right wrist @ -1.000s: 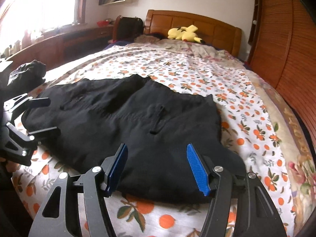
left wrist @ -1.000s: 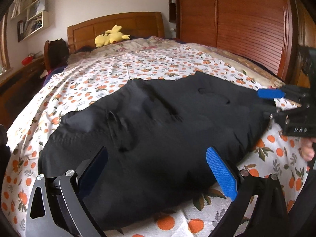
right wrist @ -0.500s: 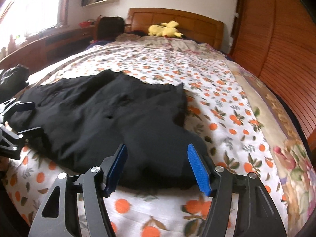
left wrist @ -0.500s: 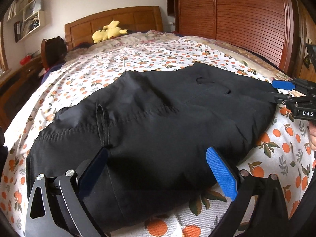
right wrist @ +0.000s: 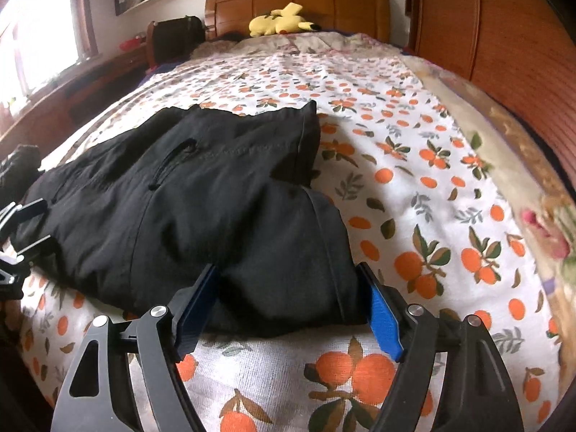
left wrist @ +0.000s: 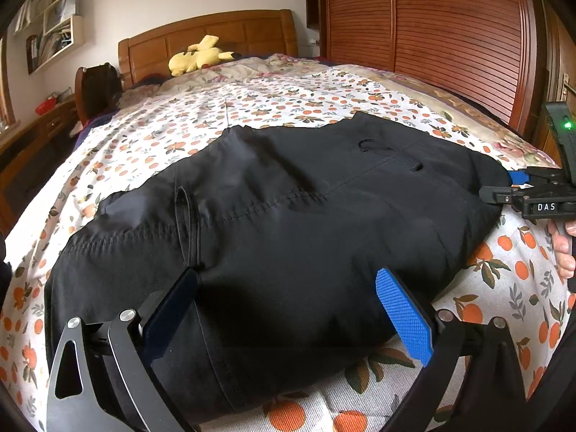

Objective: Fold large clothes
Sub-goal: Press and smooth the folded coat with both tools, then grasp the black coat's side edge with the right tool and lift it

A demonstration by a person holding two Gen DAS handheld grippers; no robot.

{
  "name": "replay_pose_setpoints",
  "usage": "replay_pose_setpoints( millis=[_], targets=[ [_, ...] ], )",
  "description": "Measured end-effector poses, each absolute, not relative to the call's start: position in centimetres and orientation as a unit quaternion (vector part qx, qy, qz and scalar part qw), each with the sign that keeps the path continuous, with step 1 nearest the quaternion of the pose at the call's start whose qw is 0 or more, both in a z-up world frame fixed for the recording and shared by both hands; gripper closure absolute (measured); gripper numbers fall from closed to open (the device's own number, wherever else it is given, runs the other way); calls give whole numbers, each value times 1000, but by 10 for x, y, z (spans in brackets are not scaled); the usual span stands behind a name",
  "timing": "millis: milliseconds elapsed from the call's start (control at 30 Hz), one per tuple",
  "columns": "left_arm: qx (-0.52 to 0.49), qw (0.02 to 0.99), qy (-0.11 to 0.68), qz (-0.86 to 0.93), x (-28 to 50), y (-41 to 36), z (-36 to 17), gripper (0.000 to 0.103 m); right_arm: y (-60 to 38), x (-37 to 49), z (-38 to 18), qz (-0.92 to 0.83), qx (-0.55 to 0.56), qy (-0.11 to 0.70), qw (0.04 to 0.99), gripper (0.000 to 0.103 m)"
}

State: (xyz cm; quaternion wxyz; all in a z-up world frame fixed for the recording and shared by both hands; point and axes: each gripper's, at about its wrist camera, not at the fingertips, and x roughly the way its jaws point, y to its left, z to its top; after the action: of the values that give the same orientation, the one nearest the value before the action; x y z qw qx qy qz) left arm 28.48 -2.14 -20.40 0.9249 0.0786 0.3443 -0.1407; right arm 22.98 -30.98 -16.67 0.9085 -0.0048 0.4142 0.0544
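- Left wrist view: the black garment [left wrist: 280, 223] lies folded on the orange-print bedspread [left wrist: 252, 108], at the foot end, well apart from the yellow plush toy [left wrist: 198, 57] by the headboard [left wrist: 208, 36].
- Long axis of the garment runs crosswise, from my left gripper [left wrist: 288, 309] toward my right gripper [left wrist: 522, 187]; each one sits at one end of it.
- Left gripper: jaws wide, the near edge of the garment between the pads, cloth not pinched as far as I can see. It points down at a slant over the near left end.
- Right wrist view: right gripper [right wrist: 291, 306] is at the garment's [right wrist: 187, 194] right near corner, also angled downward. Its jaws are opening; a bunched fold lies between them and both pads sit close against the cloth. I cannot say for certain whether they have let go, but I read it as released.
- In the left view, the right gripper comes in level from the side, with part of a hand [left wrist: 563, 252] under it.
- Judgement: the next fold turns on that crosswise axis. Both ends are in reach, the right hand nearer its corner.
- Risk: the soft, thick bundle may spring open once released.
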Motion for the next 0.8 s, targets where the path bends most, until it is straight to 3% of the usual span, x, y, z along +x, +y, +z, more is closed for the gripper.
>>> replay_pose_setpoints(
  millis=[133, 200, 300, 400, 800],
  targets=[
    [76, 925, 345, -141, 285, -21, -207, 3, -312, 230, -167, 67, 15, 418, 906, 40],
    [76, 925, 346, -141, 285, -21, -207, 3, -312, 230, -166, 75, 23, 416, 906, 64],
    [76, 925, 345, -141, 285, -21, -207, 3, -313, 229, -161, 75, 27, 405, 911, 84],
    [75, 925, 345, -141, 285, -21, -207, 3, -309, 225, -152, 83, 18, 387, 918, 92],
    [53, 933, 326, -145, 277, -3, -190, 3, -285, 214, -110, 97, -1, 313, 945, 96]
  ],
)
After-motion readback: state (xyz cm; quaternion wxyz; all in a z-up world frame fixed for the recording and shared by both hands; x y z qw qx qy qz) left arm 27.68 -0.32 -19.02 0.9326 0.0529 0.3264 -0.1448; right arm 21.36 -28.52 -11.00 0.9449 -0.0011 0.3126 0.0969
